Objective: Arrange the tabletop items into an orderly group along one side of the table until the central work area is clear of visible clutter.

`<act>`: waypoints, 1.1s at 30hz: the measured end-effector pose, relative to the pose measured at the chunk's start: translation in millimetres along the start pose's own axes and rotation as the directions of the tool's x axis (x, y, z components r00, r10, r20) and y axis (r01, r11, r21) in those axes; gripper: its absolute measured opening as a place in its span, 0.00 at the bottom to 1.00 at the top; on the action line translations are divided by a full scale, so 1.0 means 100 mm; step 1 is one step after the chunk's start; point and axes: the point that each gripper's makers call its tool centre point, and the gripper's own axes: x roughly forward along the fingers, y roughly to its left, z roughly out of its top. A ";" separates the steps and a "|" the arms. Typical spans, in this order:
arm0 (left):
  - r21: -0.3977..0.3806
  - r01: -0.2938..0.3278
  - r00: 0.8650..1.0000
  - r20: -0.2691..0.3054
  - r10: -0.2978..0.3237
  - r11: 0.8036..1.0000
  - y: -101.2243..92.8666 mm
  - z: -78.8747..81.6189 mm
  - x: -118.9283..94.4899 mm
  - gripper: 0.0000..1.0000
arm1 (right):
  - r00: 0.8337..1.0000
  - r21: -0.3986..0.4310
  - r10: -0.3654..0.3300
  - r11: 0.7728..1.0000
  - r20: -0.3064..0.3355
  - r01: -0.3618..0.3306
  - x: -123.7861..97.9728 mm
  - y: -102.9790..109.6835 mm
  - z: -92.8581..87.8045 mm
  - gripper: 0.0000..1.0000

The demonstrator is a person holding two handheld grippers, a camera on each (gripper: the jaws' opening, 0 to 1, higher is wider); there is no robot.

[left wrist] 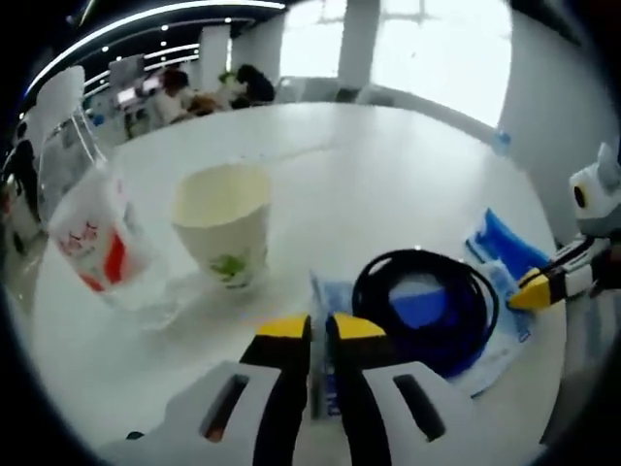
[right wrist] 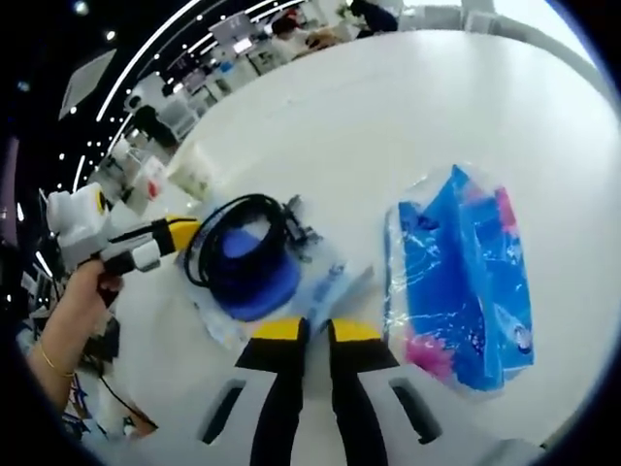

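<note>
A clear plastic packet (left wrist: 485, 345) (right wrist: 325, 277) lies on the white table (left wrist: 388, 165) (right wrist: 408, 107). It holds a coiled black cable (left wrist: 427, 262) (right wrist: 199, 257) around a blue round piece (left wrist: 419, 306) (right wrist: 254, 286). My left gripper (left wrist: 320, 326) (right wrist: 182, 231) has its jaws almost together on the packet's near edge. My right gripper (right wrist: 316, 330) (left wrist: 529, 294) is shut, its yellow tips at the packet's other edge. A white paper cup (left wrist: 225, 218) (right wrist: 192, 173) with green print stands upright beyond the packet. A blue and pink tissue pack (right wrist: 466, 282) (left wrist: 505, 243) lies beside the packet.
A clear plastic bag (left wrist: 97, 243) with red print stands left of the cup. A small blue thing (left wrist: 500, 142) lies at the table's far edge. A hand (right wrist: 82, 291) holds the left gripper. People sit at desks (left wrist: 194, 92) beyond the table.
</note>
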 end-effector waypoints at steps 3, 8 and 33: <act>0.003 -0.003 1.000 0.014 0.003 1.000 0.00 0.03 -0.02 0.00 | 1.000 -0.023 0.002 1.000 0.012 -0.002 -0.02 0.01 0.02 0.05; 0.038 -0.010 0.999 0.046 0.008 0.999 -0.05 0.09 -0.05 0.00 | 0.999 -0.056 0.011 0.998 0.037 -0.009 -0.05 0.04 0.07 0.02; 0.057 -0.042 0.984 0.175 0.031 0.997 -0.18 0.48 -0.23 0.00 | 0.985 -0.188 -0.027 0.980 0.169 0.059 -0.31 -0.14 0.59 0.01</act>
